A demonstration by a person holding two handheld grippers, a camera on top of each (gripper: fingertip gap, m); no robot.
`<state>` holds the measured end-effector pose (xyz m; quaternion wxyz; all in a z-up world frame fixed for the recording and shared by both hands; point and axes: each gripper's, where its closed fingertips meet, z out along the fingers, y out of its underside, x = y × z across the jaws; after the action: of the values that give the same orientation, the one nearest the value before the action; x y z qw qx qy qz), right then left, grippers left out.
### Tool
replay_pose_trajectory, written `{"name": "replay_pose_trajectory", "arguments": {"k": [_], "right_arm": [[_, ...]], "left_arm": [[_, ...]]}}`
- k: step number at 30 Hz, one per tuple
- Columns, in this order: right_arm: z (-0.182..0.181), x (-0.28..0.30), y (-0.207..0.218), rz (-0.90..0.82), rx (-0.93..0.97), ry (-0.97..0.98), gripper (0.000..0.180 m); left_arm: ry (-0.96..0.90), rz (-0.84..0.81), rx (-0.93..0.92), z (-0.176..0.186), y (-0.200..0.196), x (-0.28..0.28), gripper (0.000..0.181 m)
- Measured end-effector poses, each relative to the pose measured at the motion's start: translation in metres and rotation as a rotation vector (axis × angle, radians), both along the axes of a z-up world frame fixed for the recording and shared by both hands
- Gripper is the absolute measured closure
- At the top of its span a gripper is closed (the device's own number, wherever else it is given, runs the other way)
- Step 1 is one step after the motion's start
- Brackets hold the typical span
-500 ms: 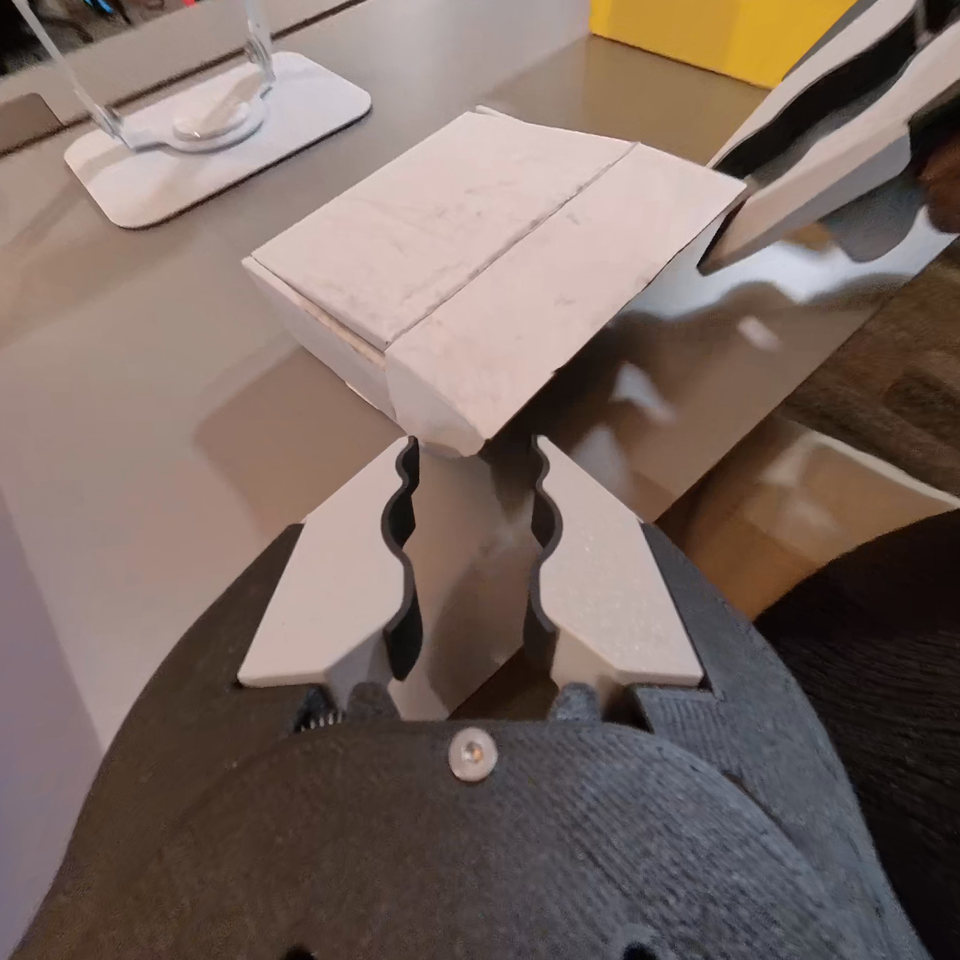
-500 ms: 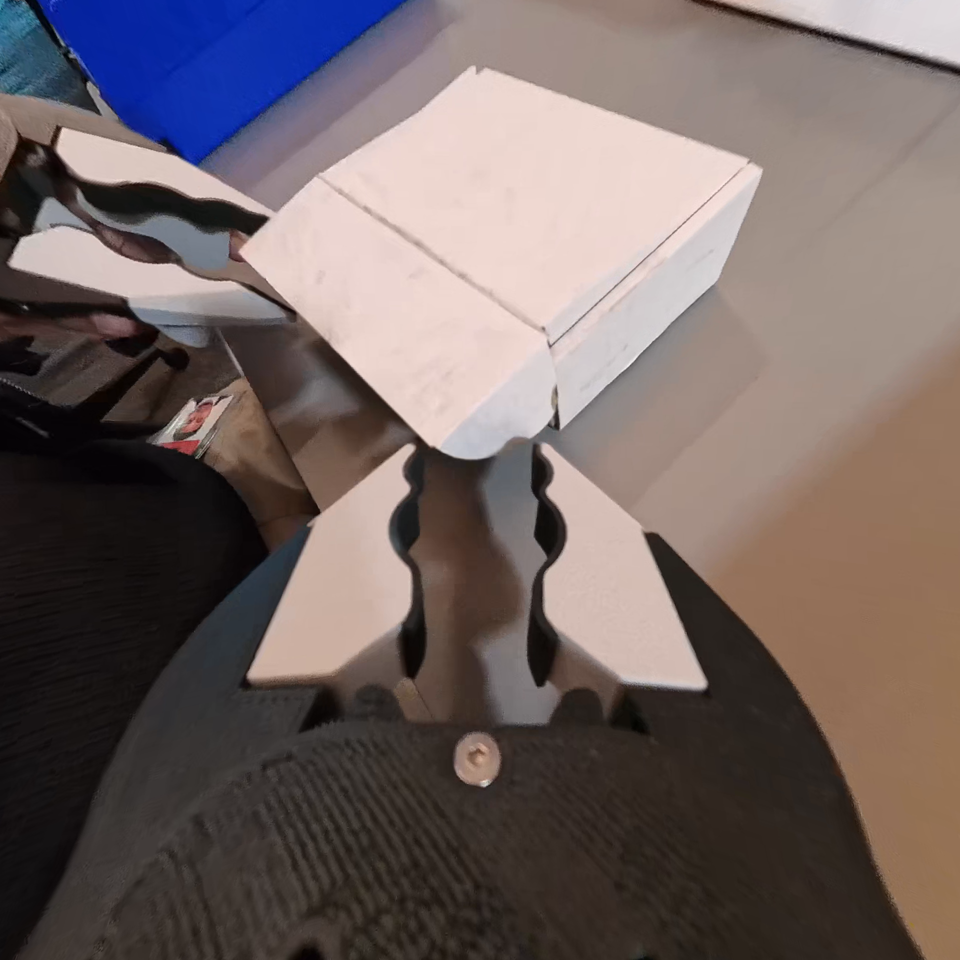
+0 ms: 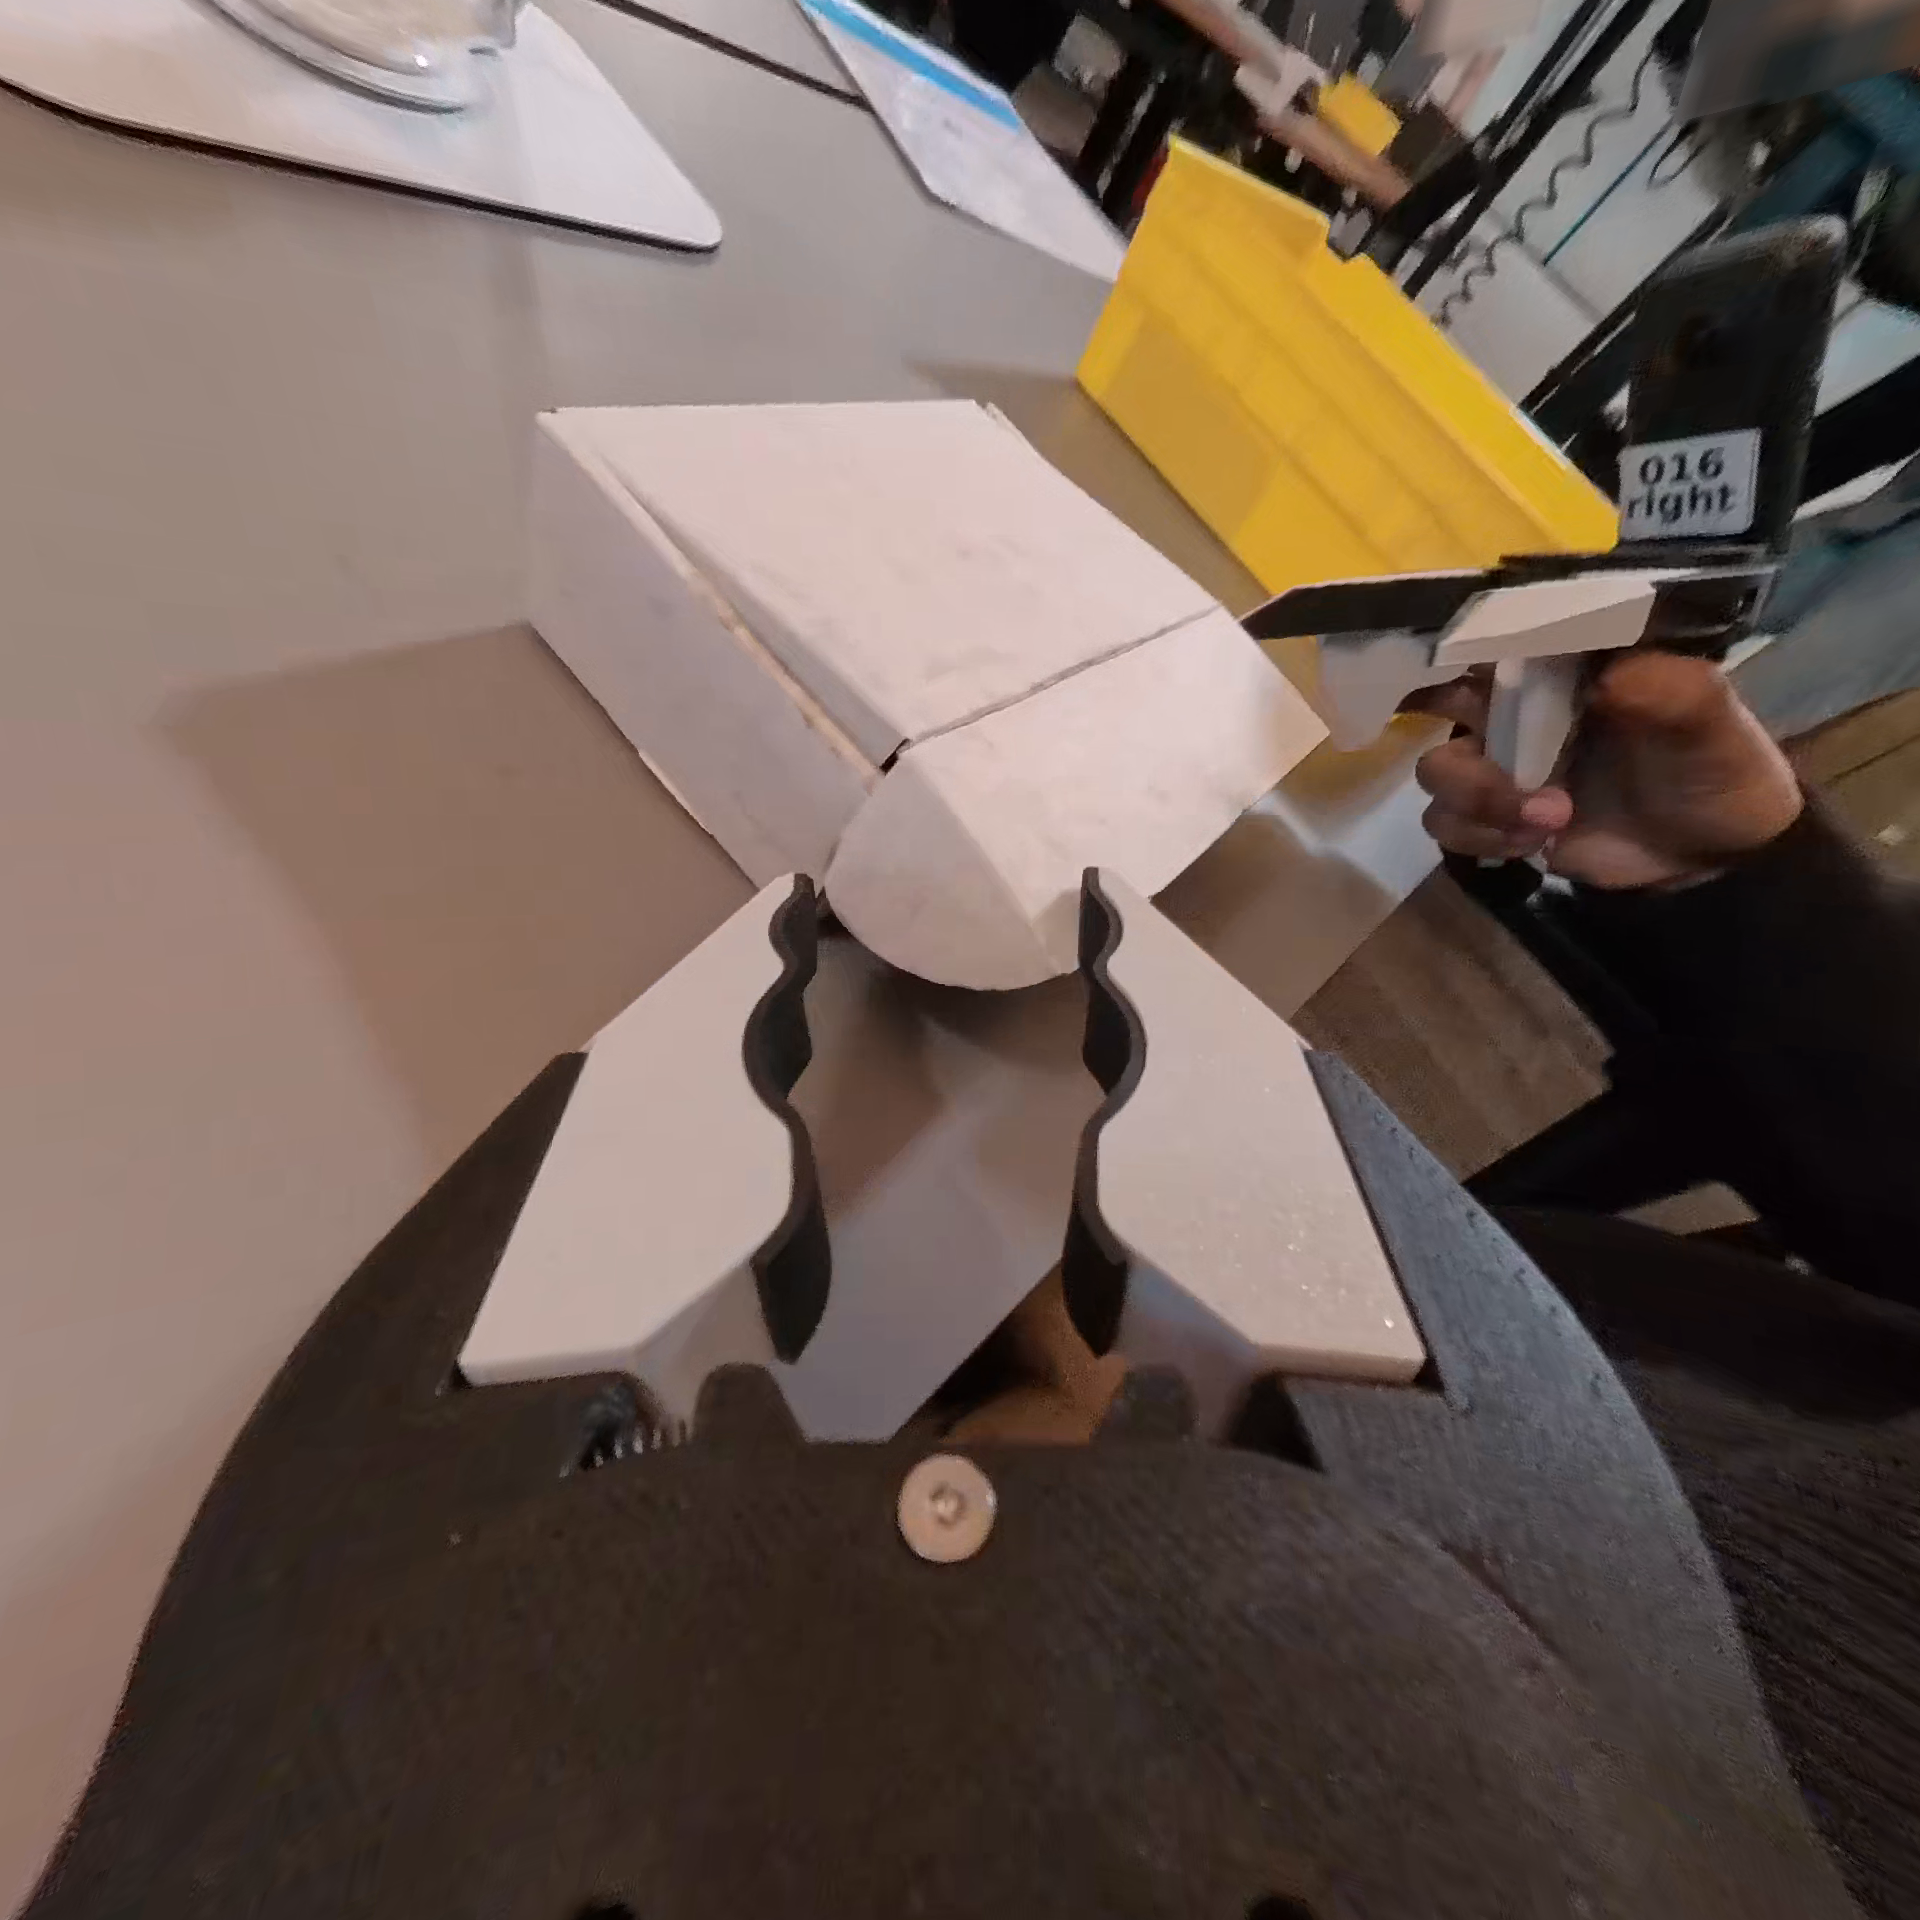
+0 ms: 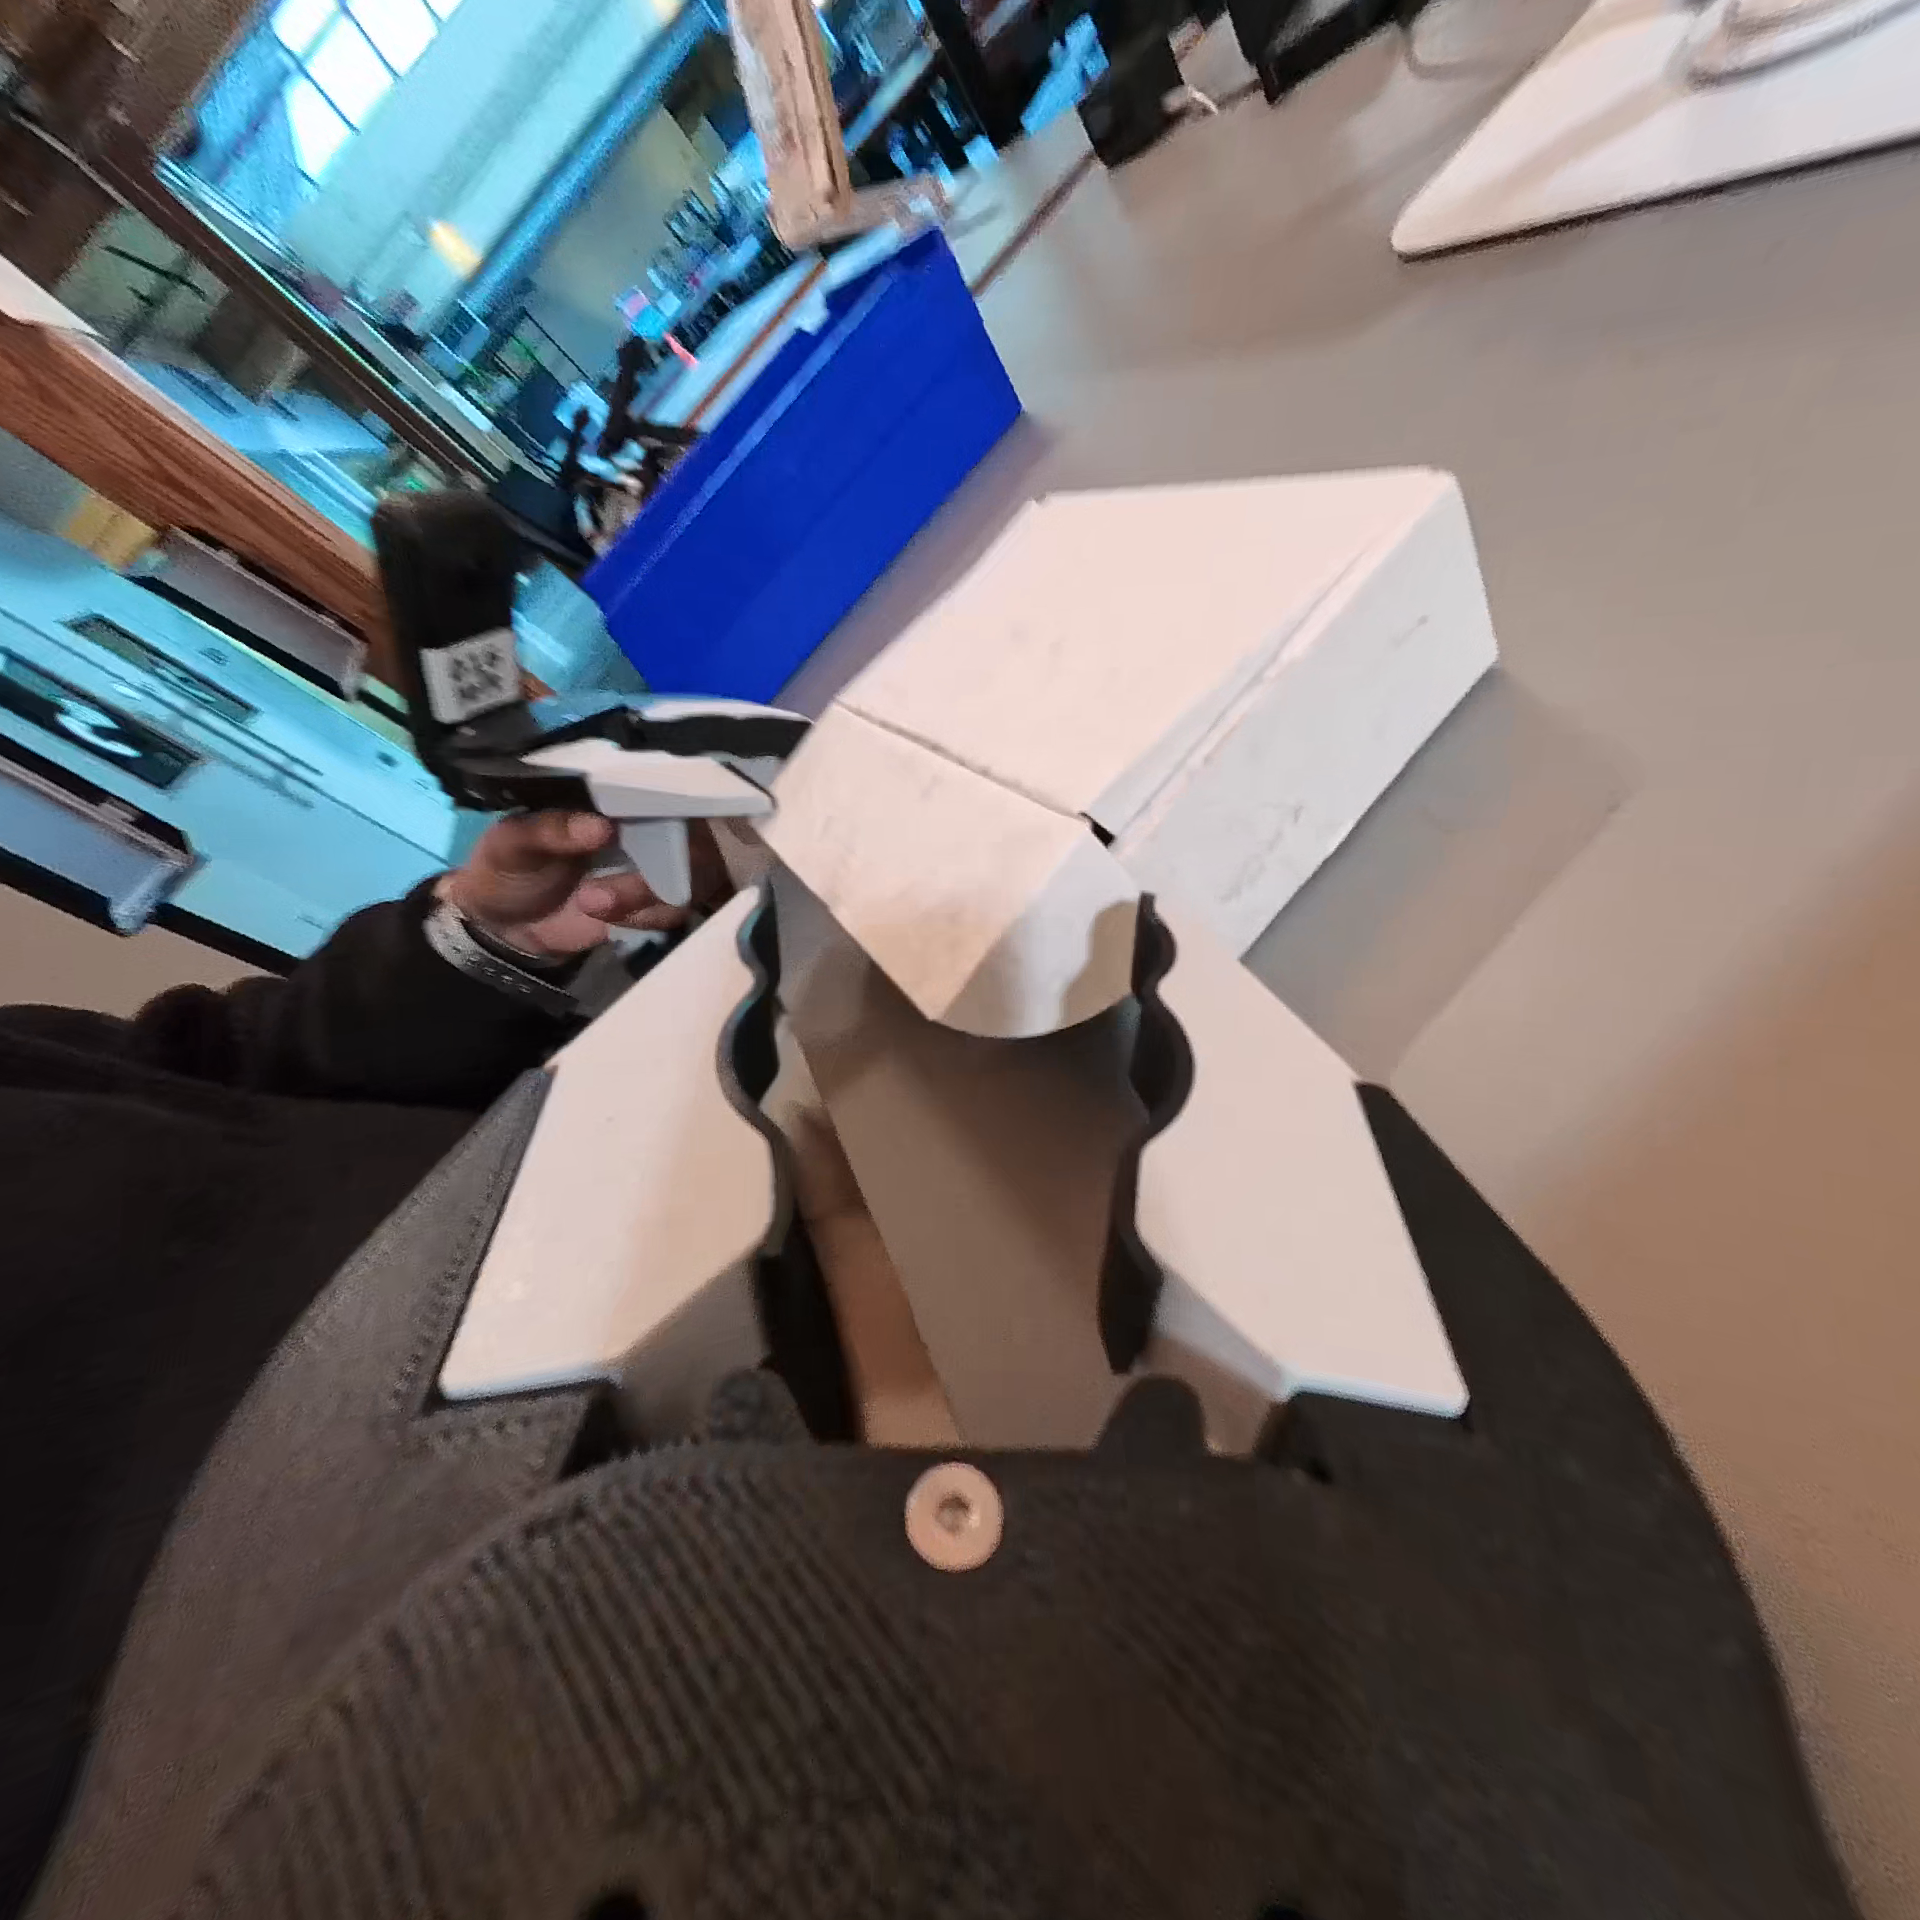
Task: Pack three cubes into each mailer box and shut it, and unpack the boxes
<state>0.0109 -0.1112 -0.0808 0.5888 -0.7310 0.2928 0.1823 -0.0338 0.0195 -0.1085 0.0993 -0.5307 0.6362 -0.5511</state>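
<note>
A shut white mailer box stands on the grey table; its front flap sticks out level past the table edge. My left gripper is open, with the flap's rounded left ear between its fingertips. My right gripper is open, with the flap's rounded right ear between its fingertips; the box lies beyond. Each gripper shows side-on in the other's view, at a corner of the flap: the right one and the left one. No cubes are in view.
A yellow bin stands right of the box, and a blue bin stands on its other side. A white mat with a clear stand lies at the back. The table edge runs just under the flap.
Both cameras have dropped and tilted from looking down on the box to a lower, more level view. The flap's ears stay between the fingertips. The box has not moved.
</note>
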Motion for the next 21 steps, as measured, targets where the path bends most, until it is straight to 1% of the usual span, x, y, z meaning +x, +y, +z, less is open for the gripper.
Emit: {"name": "replay_pose_trajectory", "arguments": {"k": [1, 4, 6, 8, 12, 21], "right_arm": [[-0.009, 0.000, 0.003, -0.003, -0.045, -0.004, 0.111], [-0.036, -0.003, 0.009, 0.015, -0.200, -0.060, 0.116], [-0.040, -0.007, 0.012, 0.037, -0.233, -0.080, 0.116], [-0.041, -0.007, 0.013, 0.041, -0.240, -0.086, 0.116], [-0.038, -0.009, 0.011, 0.055, -0.211, -0.051, 0.118], [-0.025, -0.005, 0.007, 0.037, -0.133, -0.005, 0.118]], "left_arm": [[-0.006, -0.011, 0.017, -0.001, -0.002, 0.000, 0.132], [-0.014, -0.043, 0.025, -0.002, -0.011, -0.001, 0.131], [-0.016, -0.043, 0.033, -0.003, -0.012, -0.002, 0.133], [-0.014, -0.053, 0.027, -0.003, -0.012, -0.003, 0.134], [0.007, -0.067, -0.051, 0.001, -0.015, -0.006, 0.139], [-0.017, -0.111, -0.153, 0.015, -0.023, -0.011, 0.136]]}}
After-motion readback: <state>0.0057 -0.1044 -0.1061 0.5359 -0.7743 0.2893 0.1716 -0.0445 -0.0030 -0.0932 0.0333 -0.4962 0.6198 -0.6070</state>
